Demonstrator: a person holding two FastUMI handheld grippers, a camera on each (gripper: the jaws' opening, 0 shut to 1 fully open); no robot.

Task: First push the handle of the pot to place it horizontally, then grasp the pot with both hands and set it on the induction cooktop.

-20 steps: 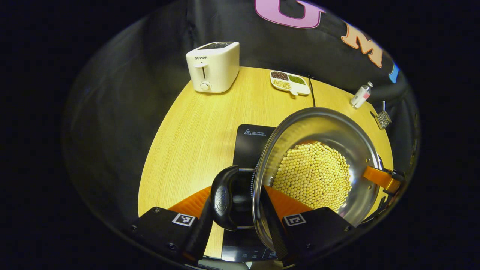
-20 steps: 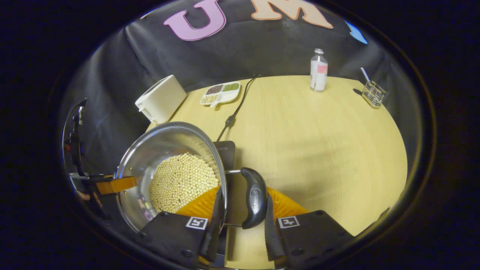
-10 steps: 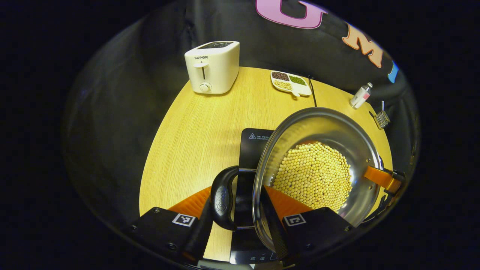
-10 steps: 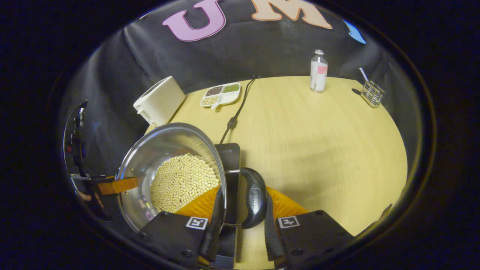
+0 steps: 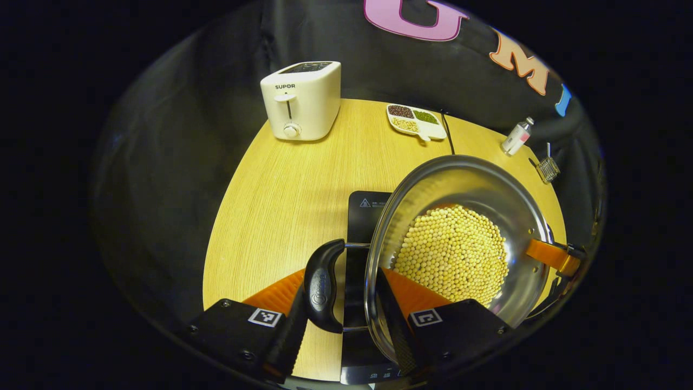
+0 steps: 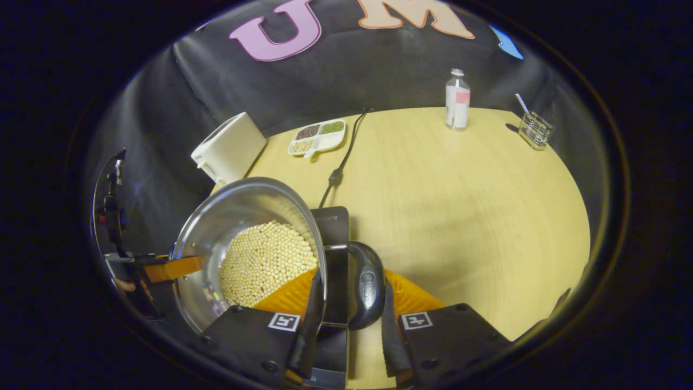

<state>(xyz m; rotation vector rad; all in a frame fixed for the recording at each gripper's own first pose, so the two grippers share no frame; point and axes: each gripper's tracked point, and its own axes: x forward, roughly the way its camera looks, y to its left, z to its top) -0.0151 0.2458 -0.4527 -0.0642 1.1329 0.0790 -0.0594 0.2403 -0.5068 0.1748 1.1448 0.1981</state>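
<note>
While my left gripper (image 5: 340, 336) clamps one black pot handle (image 5: 320, 285) and my right gripper (image 6: 346, 336) clamps the other handle (image 6: 368, 285), the pot (image 5: 460, 179) of beans hangs above the induction cooktop (image 5: 364, 208). Beyond stand a toaster (image 5: 300, 100), divided dish (image 5: 416, 120), cord (image 6: 341, 162), bottle (image 6: 457, 100) and wire holder (image 6: 534, 130), well apart.

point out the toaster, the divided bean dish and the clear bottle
toaster (image 5: 301, 100), left gripper view, on its front face
divided bean dish (image 5: 417, 121), left gripper view, on its middle
clear bottle (image 6: 457, 101), right gripper view, on its label
</note>
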